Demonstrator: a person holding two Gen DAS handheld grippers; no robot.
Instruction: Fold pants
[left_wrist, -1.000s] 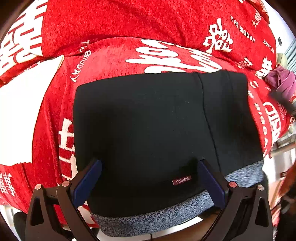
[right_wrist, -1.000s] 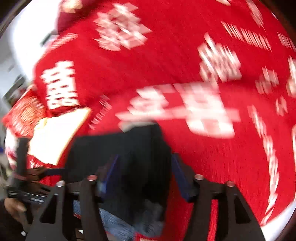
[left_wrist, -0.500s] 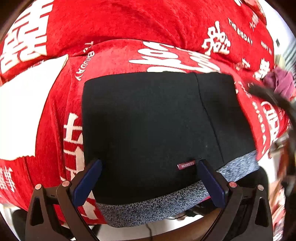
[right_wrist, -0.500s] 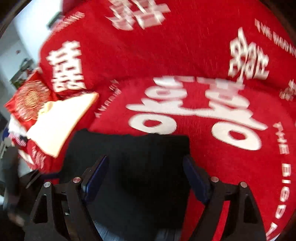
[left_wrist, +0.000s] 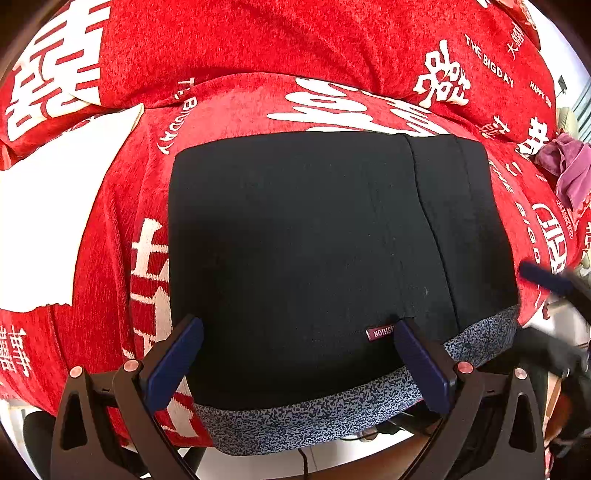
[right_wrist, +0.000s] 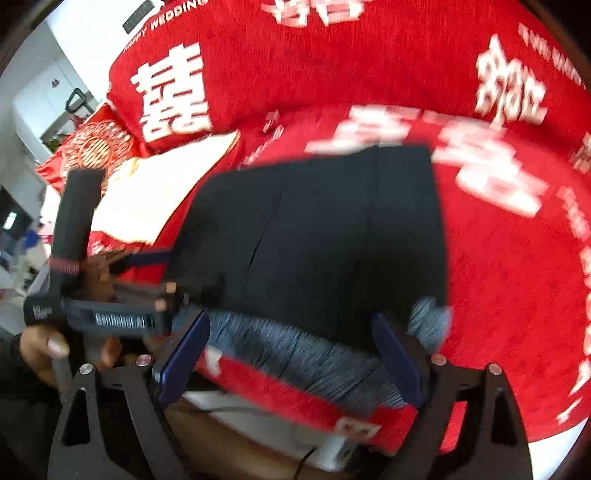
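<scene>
Nearest the left wrist camera, left gripper (left_wrist: 295, 354) hovering with blue pads (left_wrist: 171, 363) spread wide, nothing pinched between them, over the near edge of the pants (left_wrist: 314, 251). Pants folded into a flat black rectangle, speckled grey waistband (left_wrist: 314, 421) along the near side, small maroon label (left_wrist: 380, 333) just beside the right-hand pad. Under the pants, red cover (left_wrist: 258, 48) with large white characters and lettering, draped over a rounded, cushioned surface; cannot tell what furniture it is. Left of the pants, a white patch (left_wrist: 48, 221) lying on the cover. Far right, a purple cloth (left_wrist: 569, 170) bunched at the edge, well apart from the pants; below it, a blurred blue pad of the right gripper (left_wrist: 546, 282) reaching in. Close to the right wrist camera, right gripper (right_wrist: 291, 354) with jaws just opened further and now standing wide, pads either side of the grey waistband (right_wrist: 295, 347) but not pressing on it; view smeared by motion. Beyond, pants (right_wrist: 332, 236) lying flat on the red cover (right_wrist: 498, 277). At left in that view, left gripper (right_wrist: 147, 258) seen side-on, a hand (right_wrist: 40, 350) wrapped round its handle. Farther back, white walls and a doorway, blurred.
</scene>
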